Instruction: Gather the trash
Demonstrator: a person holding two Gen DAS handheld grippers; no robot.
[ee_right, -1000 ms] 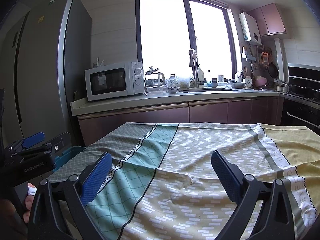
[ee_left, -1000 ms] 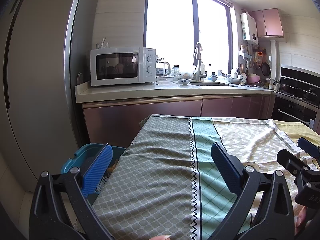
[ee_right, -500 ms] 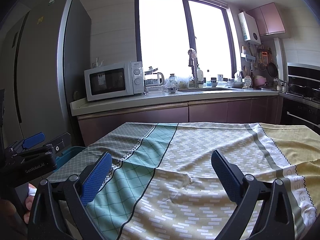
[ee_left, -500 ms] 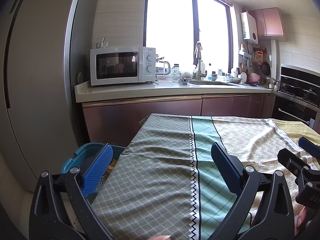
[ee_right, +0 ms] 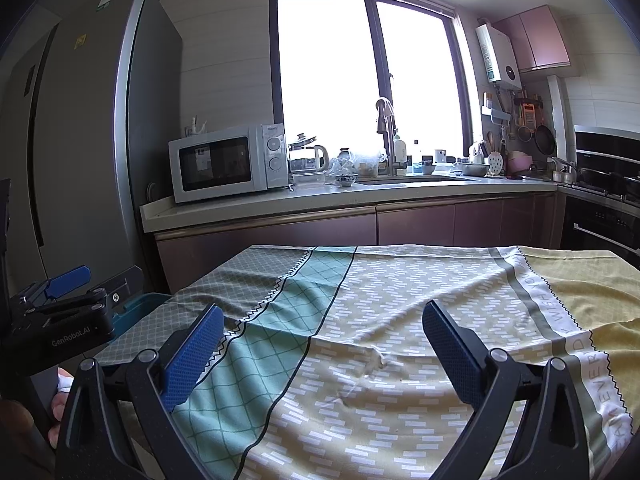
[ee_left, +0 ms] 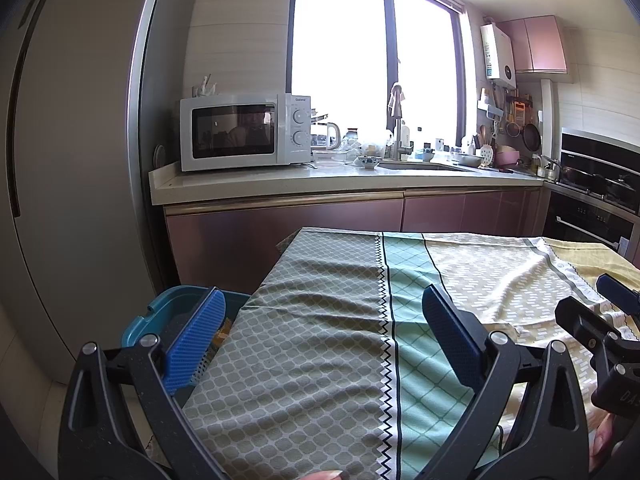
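My left gripper is open and empty above the left end of a table with a patterned cloth. A teal bin stands on the floor beside the table's left edge, with something yellowish inside. My right gripper is open and empty over the cloth. I see no loose trash on the cloth. The left gripper also shows at the left of the right wrist view, and the right gripper at the right of the left wrist view.
A tall grey fridge stands at the left. A counter at the back carries a white microwave, a kettle, dishes and a sink. An oven is at the right.
Both grippers stay open; the views have barely shifted.
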